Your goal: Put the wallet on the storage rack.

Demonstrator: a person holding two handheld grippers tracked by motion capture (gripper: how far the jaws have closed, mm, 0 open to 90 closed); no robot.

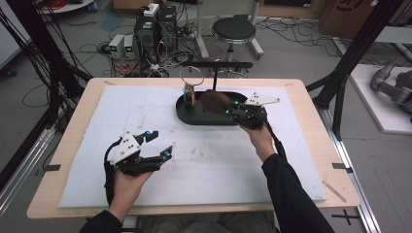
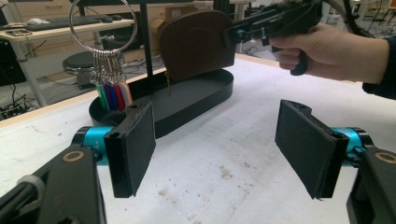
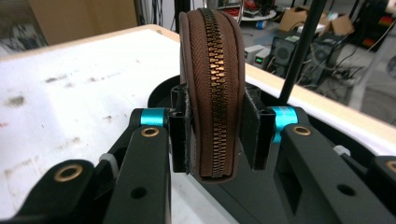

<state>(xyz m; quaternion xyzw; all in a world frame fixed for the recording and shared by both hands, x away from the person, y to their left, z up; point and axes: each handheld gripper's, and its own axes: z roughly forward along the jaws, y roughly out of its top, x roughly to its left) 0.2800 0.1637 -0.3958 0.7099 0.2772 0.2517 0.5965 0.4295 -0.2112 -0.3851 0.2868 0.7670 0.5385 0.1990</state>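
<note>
**Brown pouch gripped over the stand — placing not finished**

Brown leather, zip edge up: the zipped pouch (image 3: 212, 93) sits clamped between the pads of the right gripper (image 1: 232, 109), jaws closed snug on its two flat sides. In the high view it hangs over the black oval tray (image 1: 194, 118) at about twelve o'clock on the white mat (image 1: 145, 111), just right of the stand's upright post (image 1: 214, 77). A key ring (image 1: 191, 80) with coloured tags already rests at the tray's left end. The left gripper (image 1: 156, 144) waits near seven o'clock, jaws wide apart and holding nothing. By my reading the pick-up is done — what remains is to settle the pouch on the stand and let go; whether it touches the tray yet I cannot tell.
</note>
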